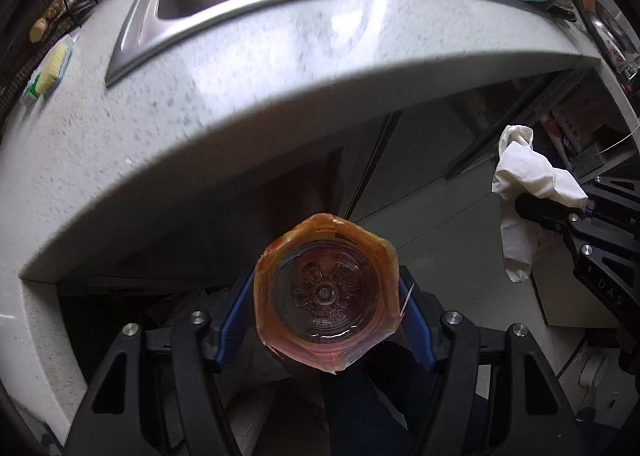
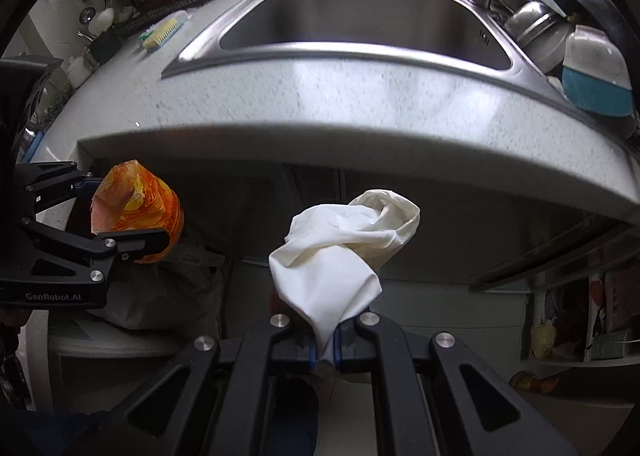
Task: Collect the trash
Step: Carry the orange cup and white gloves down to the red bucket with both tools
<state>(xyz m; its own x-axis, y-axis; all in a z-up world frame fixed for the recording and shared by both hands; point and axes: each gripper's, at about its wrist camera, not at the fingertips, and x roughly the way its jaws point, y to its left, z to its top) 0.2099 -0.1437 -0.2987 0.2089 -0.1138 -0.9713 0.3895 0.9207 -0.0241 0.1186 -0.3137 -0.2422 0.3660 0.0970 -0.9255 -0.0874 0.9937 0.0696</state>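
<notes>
Below the speckled grey kitchen countertop [image 2: 360, 96] edge, we've got our left gripper [image 1: 326, 296] clamped on the orange-labelled clear plastic bottle [image 1: 326, 292] and our right gripper [image 2: 325, 340] pinching the crumpled white tissue [image 2: 340, 252], so the carrying step looks underway and next we'd need a bin, possibly the bagged one [image 2: 160, 296] below.
</notes>
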